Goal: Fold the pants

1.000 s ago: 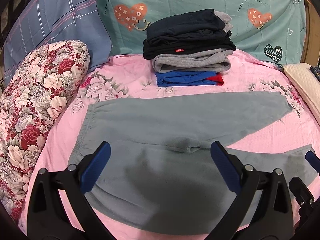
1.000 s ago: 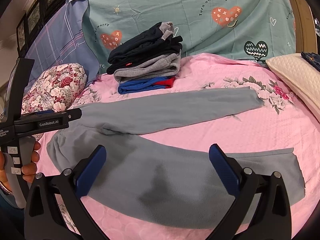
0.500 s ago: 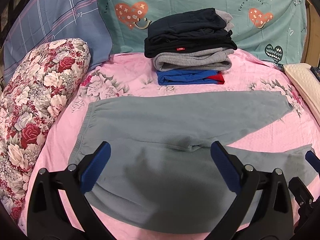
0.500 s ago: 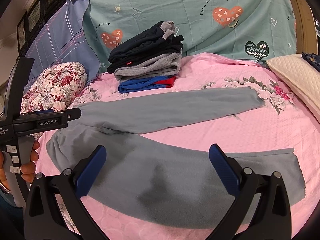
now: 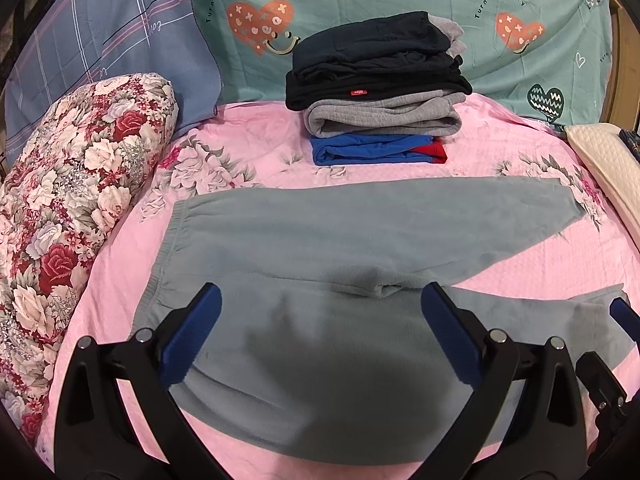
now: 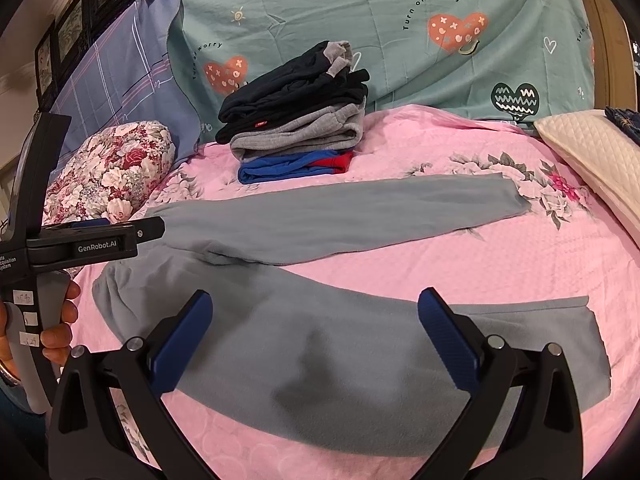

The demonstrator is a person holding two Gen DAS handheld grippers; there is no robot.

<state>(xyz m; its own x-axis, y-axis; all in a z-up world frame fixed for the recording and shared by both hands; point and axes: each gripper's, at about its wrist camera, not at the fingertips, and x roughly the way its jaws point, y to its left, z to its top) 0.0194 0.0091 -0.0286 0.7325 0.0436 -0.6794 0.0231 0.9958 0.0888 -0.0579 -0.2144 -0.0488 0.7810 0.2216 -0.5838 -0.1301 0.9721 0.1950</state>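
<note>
Grey-green pants (image 5: pixel 320 240) lie spread flat on the pink bed, waistband to the left, legs splayed out to the right; they also show in the right wrist view (image 6: pixel 340 340). My left gripper (image 5: pixel 320 320) is open and empty, hovering over the hip and crotch area. My right gripper (image 6: pixel 316 328) is open and empty, above the near leg. The left gripper's body (image 6: pixel 92 240) shows at the left of the right wrist view, held by a hand.
A stack of folded clothes (image 5: pixel 376 92) sits behind the pants against the teal pillows (image 5: pixel 400 0). A floral bolster (image 5: pixel 68 200) lies along the left. A cream pillow (image 6: pixel 592 160) lies at the right. The pink floral sheet (image 6: pixel 520 256) shows between the legs.
Both views have shifted very slightly; the grippers stay open above the pants, which have not moved.
</note>
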